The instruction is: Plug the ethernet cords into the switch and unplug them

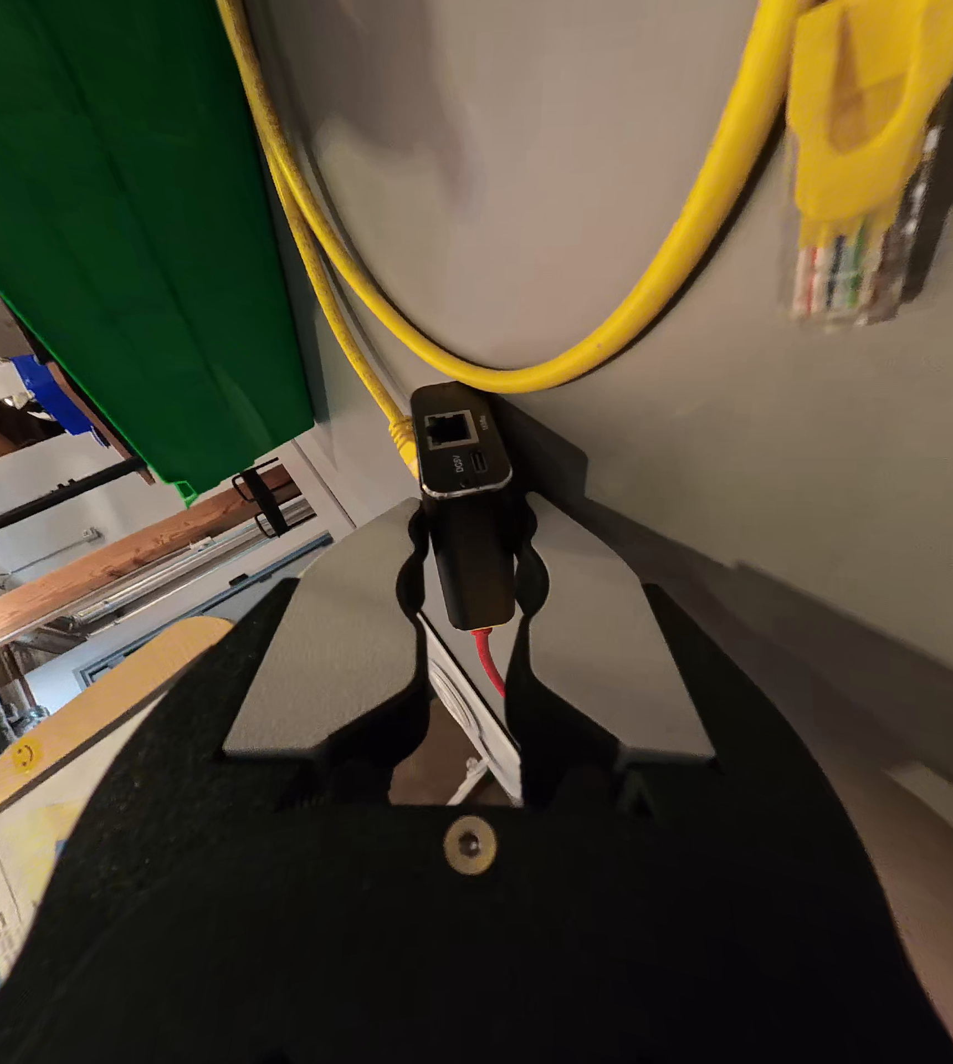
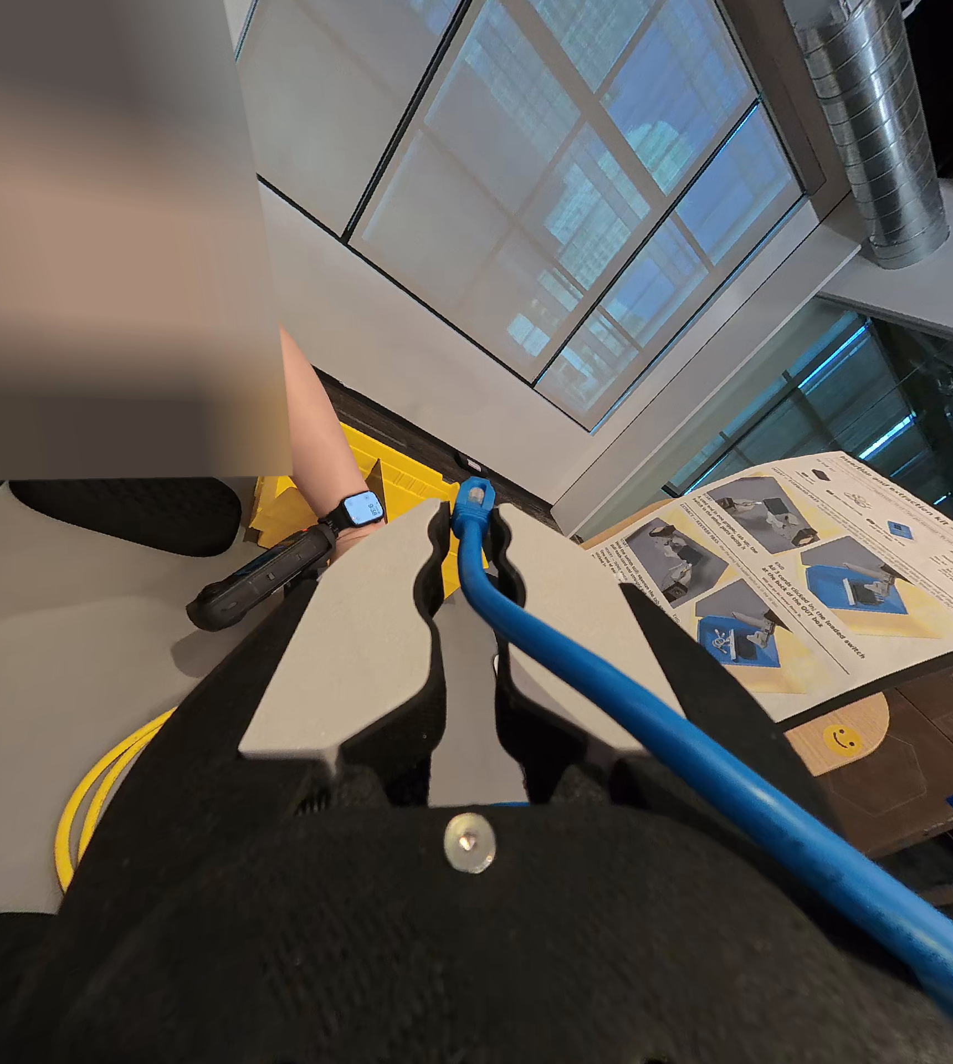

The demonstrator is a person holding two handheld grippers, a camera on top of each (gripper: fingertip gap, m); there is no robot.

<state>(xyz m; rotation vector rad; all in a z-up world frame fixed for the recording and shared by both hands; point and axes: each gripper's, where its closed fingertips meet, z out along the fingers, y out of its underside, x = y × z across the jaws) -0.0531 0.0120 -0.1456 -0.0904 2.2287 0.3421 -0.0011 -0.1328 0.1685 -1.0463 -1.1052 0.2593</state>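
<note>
Grey counter (image 1: 693,230) fills the left wrist view, green plastic bin (image 1: 117,230) at 10 o'clock. Long yellow ethernet cord (image 1: 520,377) loops at 12, one end plugged into the switch's far side. Left tool (image 1: 471,535) pinches the small black box-shaped switch (image 1: 462,455) on both sides, empty port facing the camera. Right tool (image 2: 469,538) is clamped on the blue ethernet cord (image 2: 471,518) just behind its plug, cord trailing to 4 o'clock.
</note>
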